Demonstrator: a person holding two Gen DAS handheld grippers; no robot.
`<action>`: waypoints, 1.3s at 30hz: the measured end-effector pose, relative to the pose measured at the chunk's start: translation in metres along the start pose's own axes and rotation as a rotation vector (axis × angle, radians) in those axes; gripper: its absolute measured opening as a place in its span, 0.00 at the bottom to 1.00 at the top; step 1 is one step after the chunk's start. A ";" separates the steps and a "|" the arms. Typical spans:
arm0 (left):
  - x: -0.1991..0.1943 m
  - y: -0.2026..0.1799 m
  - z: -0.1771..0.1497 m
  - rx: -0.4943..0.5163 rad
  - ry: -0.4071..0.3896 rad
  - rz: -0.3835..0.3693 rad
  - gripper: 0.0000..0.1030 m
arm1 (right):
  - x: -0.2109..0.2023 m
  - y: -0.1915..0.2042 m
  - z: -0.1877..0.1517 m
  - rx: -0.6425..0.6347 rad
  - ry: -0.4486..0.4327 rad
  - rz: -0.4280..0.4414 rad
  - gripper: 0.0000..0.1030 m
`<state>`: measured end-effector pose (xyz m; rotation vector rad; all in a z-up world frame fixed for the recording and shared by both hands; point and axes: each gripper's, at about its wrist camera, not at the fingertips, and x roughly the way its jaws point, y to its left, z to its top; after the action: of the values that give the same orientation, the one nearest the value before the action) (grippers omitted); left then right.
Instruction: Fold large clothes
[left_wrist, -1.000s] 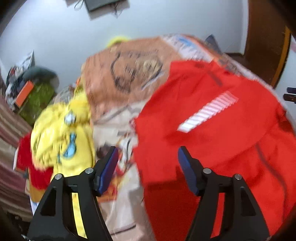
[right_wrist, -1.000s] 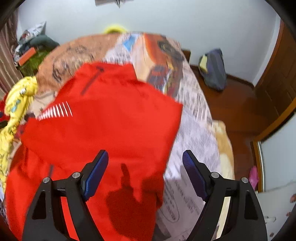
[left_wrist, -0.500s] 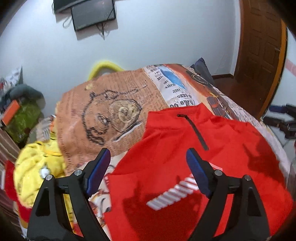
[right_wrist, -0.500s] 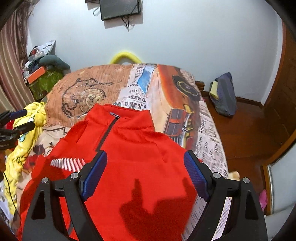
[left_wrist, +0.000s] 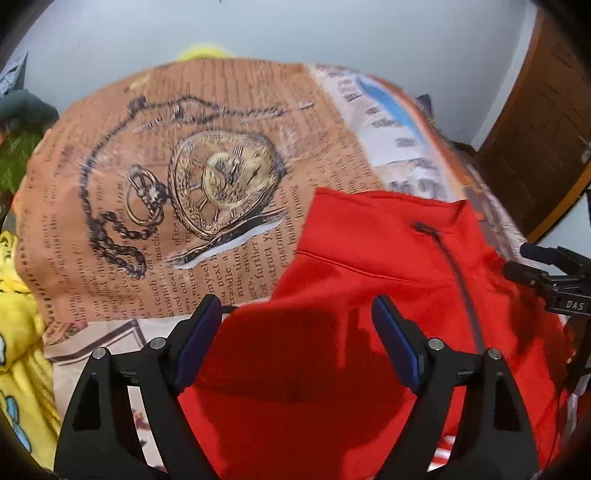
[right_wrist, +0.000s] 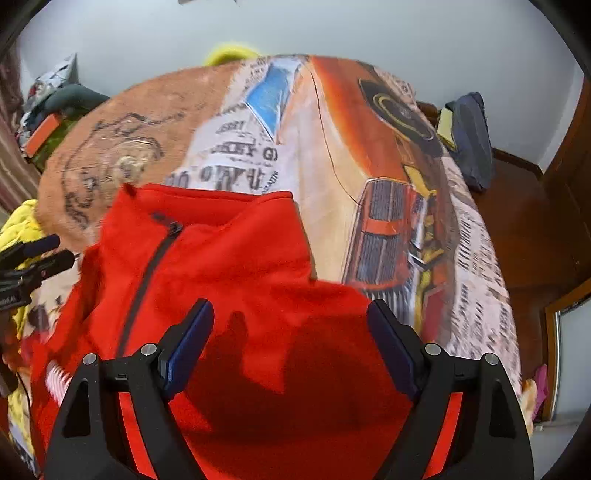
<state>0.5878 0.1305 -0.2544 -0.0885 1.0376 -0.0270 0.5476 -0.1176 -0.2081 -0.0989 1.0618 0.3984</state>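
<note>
1. The thing being folded is a big red fleece-looking pullover with a stand-up collar and a short dark zip. It's lying face up on the bed, collar toward the far wall, and takes up the near half of the bedcover. In the right wrist view the zip runs down from the collar, with a patch of white stripes off to the zip's left.

2. Progress, as far as I can judge: the sides look tucked in, because no sleeves stick out and the body reads as a tidy rectangle. The top-to-bottom fold hasn't happened yet, so I'd call it maybe halfway.

3. Left tongs hover over the pullover's left shoulder area, jaws spread wide, nothing pinched. Right tongs are the same over the right side: wide open and empty, with only their shadows on the cloth.

4. The fabric looks soft, matte and thickish, so it should hold a crease loosely rather than sharply.

5. Under the pullover is a thin printed bedcover with a newspaper, pocket-watch and orange-car pattern, smooth and flat.

6. Left of the pullover there's a crumpled yellow cartoon-print garment, fluffy and bunched up.
</note>
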 end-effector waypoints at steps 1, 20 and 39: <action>0.008 0.000 0.001 0.003 0.004 0.013 0.81 | 0.005 0.000 0.003 0.004 0.011 0.004 0.80; 0.032 -0.044 -0.006 0.108 -0.045 0.081 0.04 | 0.007 -0.008 -0.007 0.083 0.025 0.212 0.07; -0.147 -0.080 -0.076 0.243 -0.109 -0.053 0.03 | -0.148 0.036 -0.073 -0.046 -0.134 0.289 0.04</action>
<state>0.4497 0.0557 -0.1600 0.1027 0.9165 -0.1937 0.4111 -0.1443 -0.1117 0.0412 0.9365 0.6815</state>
